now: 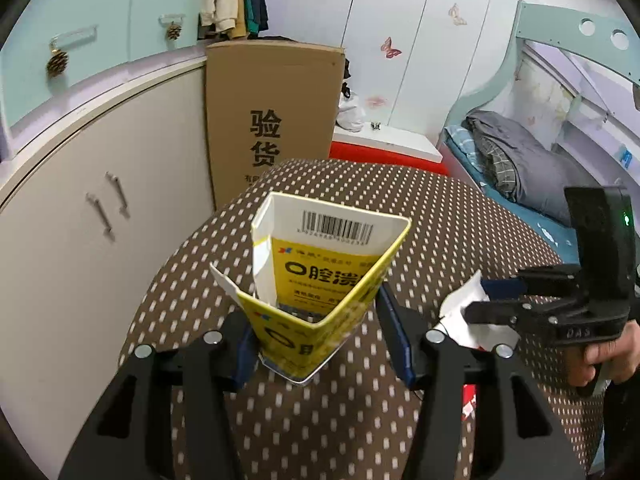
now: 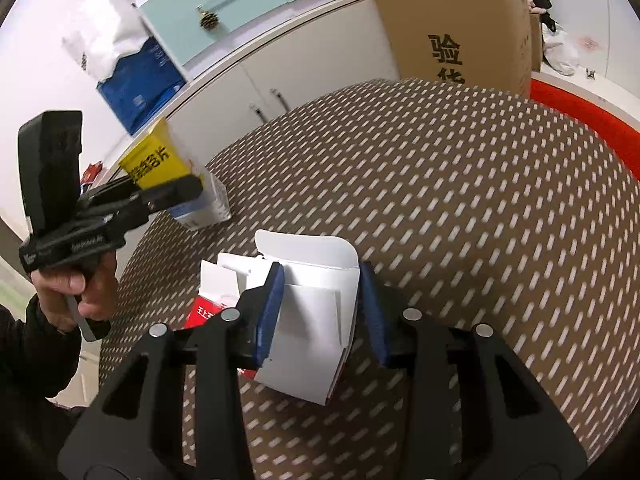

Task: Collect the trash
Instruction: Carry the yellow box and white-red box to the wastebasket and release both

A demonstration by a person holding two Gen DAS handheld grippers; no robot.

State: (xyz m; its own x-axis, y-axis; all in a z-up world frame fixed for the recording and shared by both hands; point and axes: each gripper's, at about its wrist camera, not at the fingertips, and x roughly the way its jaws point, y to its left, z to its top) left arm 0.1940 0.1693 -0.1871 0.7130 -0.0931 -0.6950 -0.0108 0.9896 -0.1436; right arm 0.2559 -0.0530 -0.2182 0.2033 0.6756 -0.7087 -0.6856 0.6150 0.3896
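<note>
Two tools each squeeze a box: left tool [image 1: 320, 344] on the yellow box [image 1: 324, 280], right tool [image 2: 320, 316] on the white box [image 2: 308, 320]. Best squeeze firmly while lifting.

- Yellow carton [image 1: 320, 280]: glossy printed cardboard, plain white inside.
- White box [image 2: 308, 320]: smooth matt card, with a red printed face.
- Tablecloth [image 2: 480, 200]: woven brown cloth with pale dashes.
- Left gripper [image 1: 322, 334] and right gripper [image 2: 320, 312]: matt black plastic, blue pads, shiny metal bolts.
- Large box [image 1: 272, 120], upper centre: plain corrugated cardboard.
</note>
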